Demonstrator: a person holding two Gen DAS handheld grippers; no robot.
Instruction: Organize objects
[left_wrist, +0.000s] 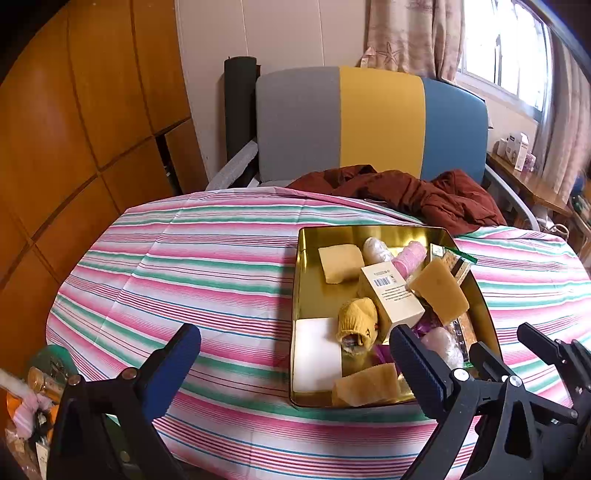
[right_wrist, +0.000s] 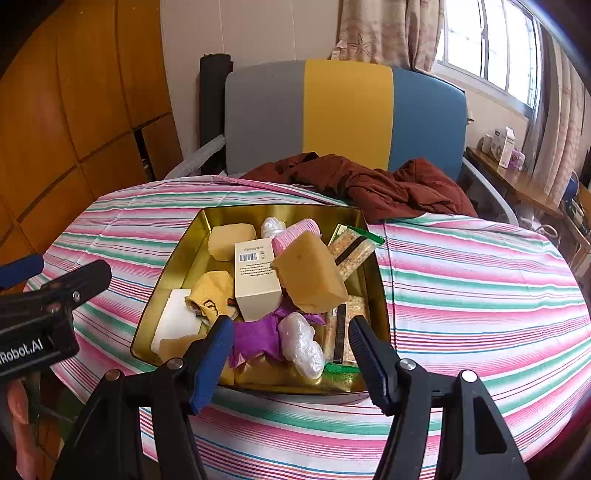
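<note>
Both claws, my left claw (left_wrist: 295, 356) and right claw (right_wrist: 288, 343), hang open and empty near the gold tin (right_wrist: 177, 254), so I'd descend squarely over the plastic-wrapped bundle (right_wrist: 301, 345) before squeezing.

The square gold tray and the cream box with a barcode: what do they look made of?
Square gold tray: probably polished metal, since its walls mirror the contents. Cream box with a barcode: likely matte cardboard, with sharp folded edges and printed text.

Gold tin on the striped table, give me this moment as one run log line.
gold tin: full of mixed items | left gripper: open, empty | right gripper: open, empty, over tin's near edge | striped tablecloth: otherwise bare
</note>
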